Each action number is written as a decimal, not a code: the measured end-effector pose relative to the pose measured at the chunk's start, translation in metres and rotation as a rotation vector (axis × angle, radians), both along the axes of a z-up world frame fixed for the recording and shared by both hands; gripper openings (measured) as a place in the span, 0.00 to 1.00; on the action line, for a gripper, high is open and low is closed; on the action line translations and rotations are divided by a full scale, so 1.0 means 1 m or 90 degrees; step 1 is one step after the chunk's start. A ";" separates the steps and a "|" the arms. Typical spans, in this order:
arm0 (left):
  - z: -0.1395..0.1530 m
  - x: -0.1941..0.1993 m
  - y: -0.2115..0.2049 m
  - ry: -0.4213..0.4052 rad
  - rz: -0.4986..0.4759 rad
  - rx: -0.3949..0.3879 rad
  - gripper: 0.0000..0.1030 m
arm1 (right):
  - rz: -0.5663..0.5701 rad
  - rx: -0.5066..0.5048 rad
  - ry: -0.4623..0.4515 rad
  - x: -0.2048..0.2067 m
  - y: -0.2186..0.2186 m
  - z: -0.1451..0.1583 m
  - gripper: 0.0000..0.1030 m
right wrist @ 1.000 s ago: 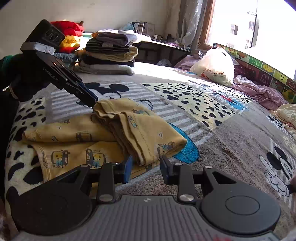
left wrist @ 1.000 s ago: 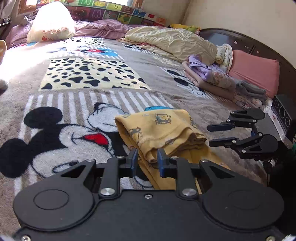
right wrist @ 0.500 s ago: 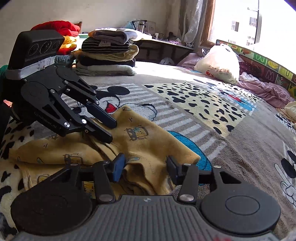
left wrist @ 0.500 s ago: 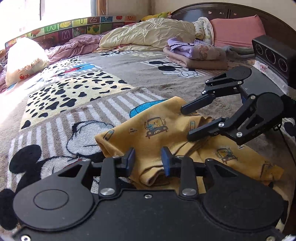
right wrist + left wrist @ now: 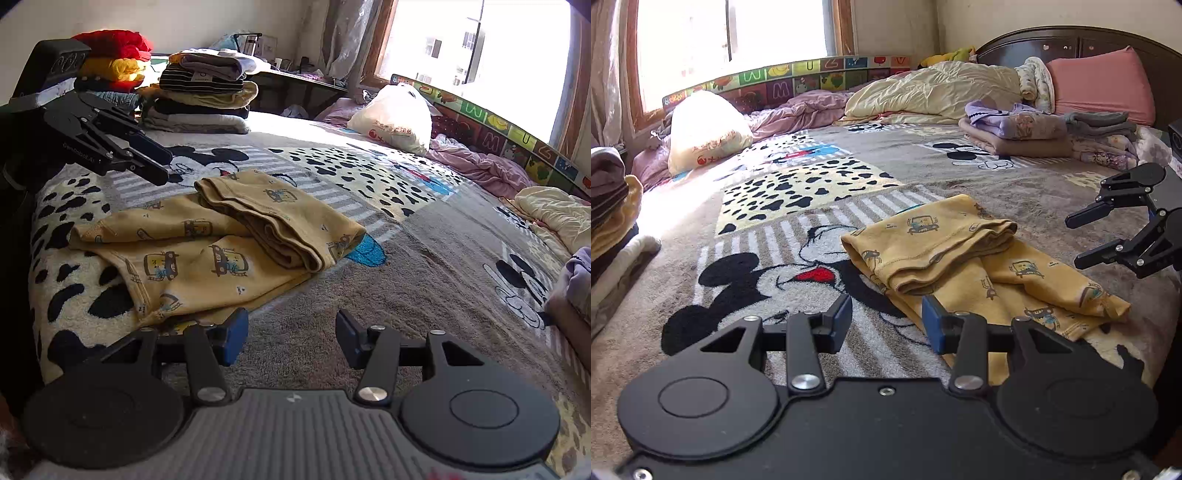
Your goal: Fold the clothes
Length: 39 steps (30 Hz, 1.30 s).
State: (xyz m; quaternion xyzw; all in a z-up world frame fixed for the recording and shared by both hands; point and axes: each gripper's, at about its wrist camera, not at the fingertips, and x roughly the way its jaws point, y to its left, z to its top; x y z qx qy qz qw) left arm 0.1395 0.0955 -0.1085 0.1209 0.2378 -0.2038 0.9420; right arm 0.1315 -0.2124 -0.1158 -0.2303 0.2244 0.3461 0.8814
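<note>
My left tool (image 5: 885, 322) is spread wide with nothing between its blue pads (image 5: 843, 320). It hangs just above the blanket (image 5: 798, 221), close to the near edge of the yellow clothes (image 5: 945, 243). My right tool (image 5: 291, 334) is spread wide too, and it grips nothing. Its left pad is just beside the edge of the yellow clothes (image 5: 207, 243), but I cannot tell if it touches them.

The yellow clothes lie on the bed, on the picture blanket with the cartoon mouse. They have little cars printed on them. One part is folded over and sits on top of the flat part, like a thick roll. The flat part sticks out toward the edge of the bed.

From my left side I see my right tool (image 5: 1108, 236) out past the clothes, up in the air. From my right side I see my left tool (image 5: 147, 158) above the far corner of the clothes.

A white bag (image 5: 395, 118) sits on the bed near the window. It is full, but I cannot tell what is in it. A stack of folded clothes (image 5: 207, 96) sits at one end of the bed. A pink pillow (image 5: 1104, 85) leans on the headboard, with a cream quilt (image 5: 934, 92) beside it.
</note>
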 end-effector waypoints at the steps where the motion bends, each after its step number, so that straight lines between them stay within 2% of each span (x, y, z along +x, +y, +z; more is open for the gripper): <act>1: 0.002 -0.011 0.000 -0.015 -0.011 0.017 0.39 | 0.006 -0.016 -0.019 -0.009 0.000 0.000 0.53; 4: -0.004 -0.040 -0.005 -0.030 -0.053 0.099 0.40 | 0.047 -0.066 -0.043 -0.033 0.003 -0.005 0.56; 6: -0.019 -0.060 -0.012 -0.029 -0.093 0.188 0.40 | 0.076 -0.121 -0.052 -0.047 0.010 -0.014 0.56; 8: -0.035 -0.080 -0.019 -0.034 -0.133 0.274 0.40 | 0.088 -0.144 -0.081 -0.060 0.015 -0.018 0.56; 9: -0.043 -0.089 -0.022 -0.054 -0.148 0.319 0.40 | 0.086 -0.157 -0.101 -0.065 0.018 -0.019 0.56; 11: -0.059 -0.107 -0.026 -0.126 -0.180 0.402 0.39 | 0.094 -0.195 -0.155 -0.072 0.027 -0.027 0.57; 14: -0.071 -0.108 -0.032 -0.196 -0.235 0.479 0.40 | 0.129 -0.232 -0.232 -0.077 0.042 -0.038 0.57; 18: -0.088 -0.100 -0.036 -0.298 -0.298 0.554 0.40 | 0.164 -0.239 -0.296 -0.079 0.051 -0.044 0.57; 20: -0.092 -0.099 -0.037 -0.341 -0.324 0.576 0.40 | 0.175 -0.241 -0.323 -0.082 0.052 -0.045 0.57; 23: -0.093 -0.099 -0.037 -0.397 -0.346 0.580 0.40 | 0.211 -0.238 -0.361 -0.090 0.055 -0.046 0.56; 25: -0.092 -0.095 -0.041 -0.400 -0.361 0.588 0.38 | 0.244 -0.227 -0.355 -0.089 0.059 -0.046 0.52; 26: -0.090 -0.091 -0.043 -0.387 -0.367 0.586 0.21 | 0.253 -0.217 -0.326 -0.083 0.062 -0.044 0.45; 27: -0.085 -0.085 -0.045 -0.362 -0.367 0.570 0.13 | 0.252 -0.209 -0.290 -0.075 0.065 -0.040 0.32; 28: -0.078 -0.078 -0.046 -0.341 -0.359 0.551 0.12 | 0.245 -0.199 -0.259 -0.066 0.067 -0.036 0.27; 30: -0.062 -0.065 -0.047 -0.305 -0.335 0.499 0.10 | 0.227 -0.176 -0.245 -0.054 0.069 -0.025 0.19; 37: 0.015 -0.002 -0.034 -0.238 -0.222 0.307 0.10 | 0.178 -0.094 -0.244 -0.005 0.074 0.026 0.17; 38: 0.026 0.009 -0.032 -0.229 -0.211 0.283 0.10 | 0.170 -0.083 -0.239 0.005 0.074 0.033 0.17; 39: 0.035 0.021 -0.031 -0.218 -0.198 0.260 0.10 | 0.153 -0.058 -0.204 0.024 0.072 0.036 0.17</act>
